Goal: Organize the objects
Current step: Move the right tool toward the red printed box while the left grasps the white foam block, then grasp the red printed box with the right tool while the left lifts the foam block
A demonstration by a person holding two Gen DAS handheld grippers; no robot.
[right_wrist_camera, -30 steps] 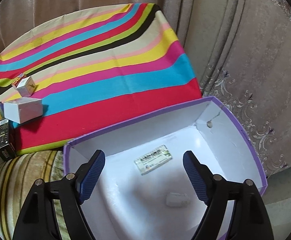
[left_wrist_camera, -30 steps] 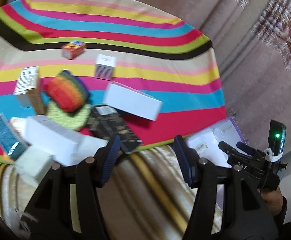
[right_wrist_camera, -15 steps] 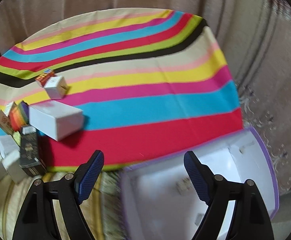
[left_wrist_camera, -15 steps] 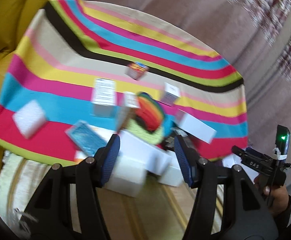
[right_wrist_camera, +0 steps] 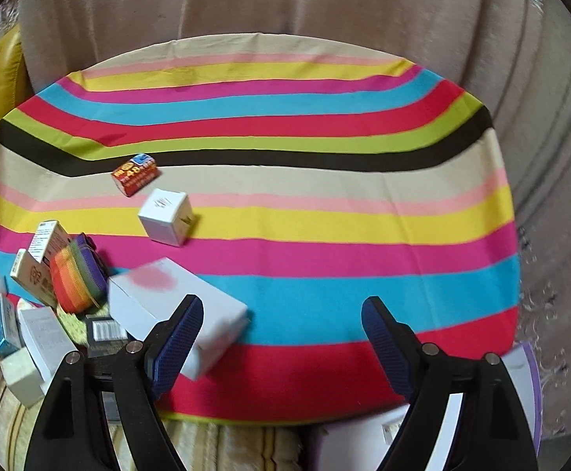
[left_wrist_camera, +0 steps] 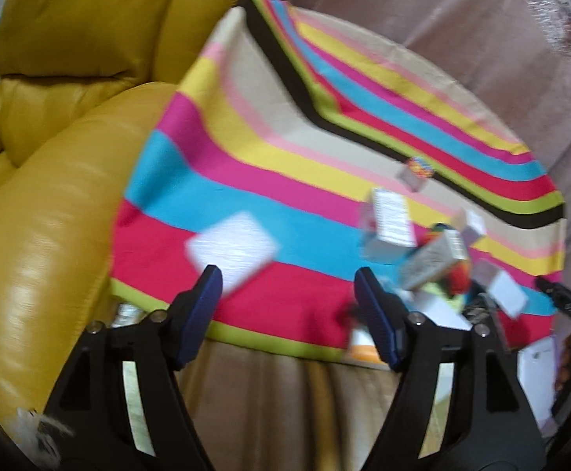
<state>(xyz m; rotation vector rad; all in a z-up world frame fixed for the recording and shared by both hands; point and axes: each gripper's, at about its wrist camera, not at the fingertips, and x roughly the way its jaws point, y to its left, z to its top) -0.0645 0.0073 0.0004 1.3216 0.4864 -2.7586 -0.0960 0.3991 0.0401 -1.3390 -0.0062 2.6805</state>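
Pleated beige curtain (right_wrist_camera: 285, 4) backs everything; mustard leather armchair (left_wrist_camera: 62, 125), glossy and padded, stands at one side. Striped cloth (right_wrist_camera: 324, 235), smooth woven cotton in pink, yellow, blue, red, lime and black bands, covers the bench.

Left tool (left_wrist_camera: 287, 306): blue ribbed pads spread, jaws have just been opening, nothing between them. Left view motion-blurred. Flat white square (left_wrist_camera: 232, 251) lies alone on the red and blue bands, just beyond the pads. Jumble of boxes sits further right in this view, too smeared to sort.

Right tool (right_wrist_camera: 281, 333): pads spread wide, empty, hovering over the near red band.

Loose items, right view:
- Large white carton (right_wrist_camera: 175, 306), rectangular, matte card, faint pink patch on top, just beyond the left pad.
- White cube box (right_wrist_camera: 166, 216), small printed mark, on the yellow and pink bands.
- Red printed box (right_wrist_camera: 135, 174), small, beside the black band.
- Rainbow striped pouch (right_wrist_camera: 75, 274), soft fabric, rounded, among upright card boxes.
- Teal box (right_wrist_camera: 3, 325), further white boxes and a dark box with barcode piled at the near left edge.

Purple-rimmed box (right_wrist_camera: 528, 384), white inside, sits off the cloth's near right corner; mostly hidden, contents unclear.
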